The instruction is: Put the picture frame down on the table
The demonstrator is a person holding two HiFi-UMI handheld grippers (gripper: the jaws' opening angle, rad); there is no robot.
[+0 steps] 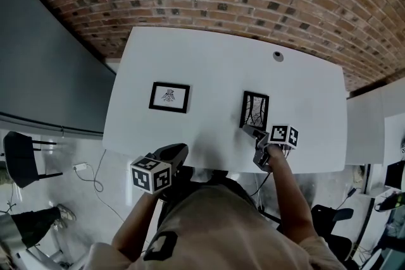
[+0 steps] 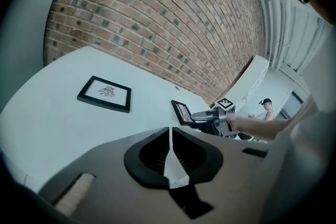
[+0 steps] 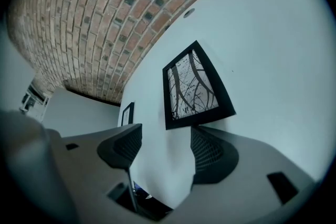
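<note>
My right gripper [image 3: 161, 140] is wide open and empty, the picture frame [image 3: 193, 87] stands on the table [image 3: 273, 44] just past its tips, long side up, while my left gripper [image 2: 170, 132] is shut, empty and farther off.

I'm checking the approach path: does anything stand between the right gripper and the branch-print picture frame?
Nothing visible does. The right gripper has its jaws apart over bare table, with the branch-print picture frame just beyond their tips. The other frame lies well off toward the person's left.
</note>
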